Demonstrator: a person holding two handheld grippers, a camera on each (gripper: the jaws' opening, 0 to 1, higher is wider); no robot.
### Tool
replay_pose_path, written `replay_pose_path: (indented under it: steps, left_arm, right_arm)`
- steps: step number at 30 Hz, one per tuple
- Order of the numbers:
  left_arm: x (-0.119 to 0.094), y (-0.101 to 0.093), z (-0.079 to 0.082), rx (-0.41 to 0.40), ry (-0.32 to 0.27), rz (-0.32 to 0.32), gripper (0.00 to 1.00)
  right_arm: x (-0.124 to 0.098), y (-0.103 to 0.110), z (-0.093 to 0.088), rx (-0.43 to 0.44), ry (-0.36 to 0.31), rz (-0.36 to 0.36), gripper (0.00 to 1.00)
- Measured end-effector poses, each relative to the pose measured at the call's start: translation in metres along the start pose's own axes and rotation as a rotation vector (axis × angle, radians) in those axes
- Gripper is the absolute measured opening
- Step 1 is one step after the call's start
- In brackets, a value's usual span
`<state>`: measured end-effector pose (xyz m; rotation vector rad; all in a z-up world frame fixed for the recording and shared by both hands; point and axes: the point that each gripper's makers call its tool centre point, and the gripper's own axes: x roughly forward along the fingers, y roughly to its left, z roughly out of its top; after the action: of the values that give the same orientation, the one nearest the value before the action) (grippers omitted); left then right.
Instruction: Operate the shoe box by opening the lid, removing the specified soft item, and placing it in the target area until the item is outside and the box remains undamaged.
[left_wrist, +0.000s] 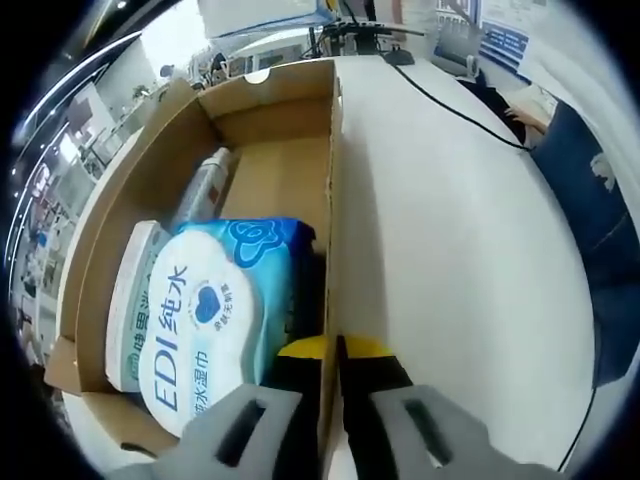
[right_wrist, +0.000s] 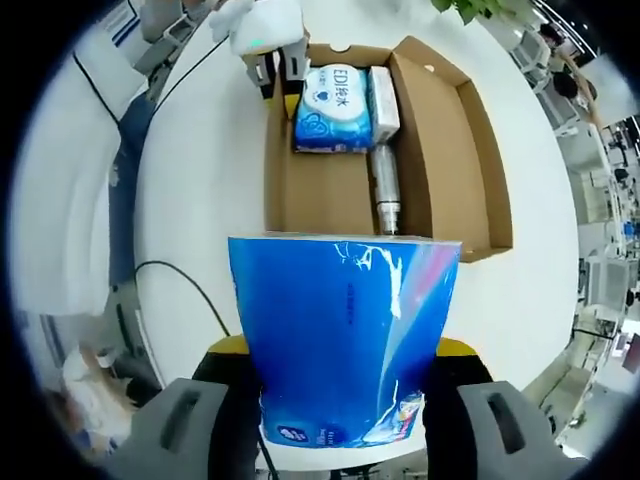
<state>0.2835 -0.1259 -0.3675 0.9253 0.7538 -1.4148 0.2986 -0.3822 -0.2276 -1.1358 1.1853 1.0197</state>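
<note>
My right claw (right_wrist: 340, 385) is clenched on a blue pack (right_wrist: 345, 335) of soft goods in shiny wrap; it fills the space between my two jaws and stands up in front of the camera, out of the box. Beyond the pack, past my jaw tips, the open cardboard box (right_wrist: 470, 130) lies on the white table (right_wrist: 200, 200). Inside it, at the far end from my right claw, sits a packet of wet wipes (right_wrist: 335, 105) with a white packet (right_wrist: 383, 100) just beside it, and a bottle (right_wrist: 385, 185) lies nearer to me along the box floor.

My left claw (left_wrist: 332, 350) grips the box wall (left_wrist: 330, 200): one jaw is inside the box, the other outside, with the cardboard edge pinched between them. To the left of my left claw the wet wipes (left_wrist: 200, 320) lie close, touching the white packet (left_wrist: 130, 300), and the bottle (left_wrist: 205, 185) lies farther ahead. In the right gripper view my left claw (right_wrist: 280, 65) shows at the box's far left corner.
</note>
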Motion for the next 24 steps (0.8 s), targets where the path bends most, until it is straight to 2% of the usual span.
replay_pose_path:
  steps: [8,15,24]
  left_arm:
    - [-0.001,0.000,0.000,0.004,-0.003,-0.001,0.02]
    - [-0.001,0.000,0.000,0.002,-0.003,-0.002,0.02]
    - [-0.001,0.000,0.000,0.003,-0.004,-0.001,0.02]
  right_arm:
    - [0.006,0.003,-0.018,0.005,0.016,0.013,0.64]
    - [0.017,0.004,-0.028,-0.028,0.032,0.027,0.64]
    - [0.032,0.006,-0.032,-0.047,0.037,0.043,0.64]
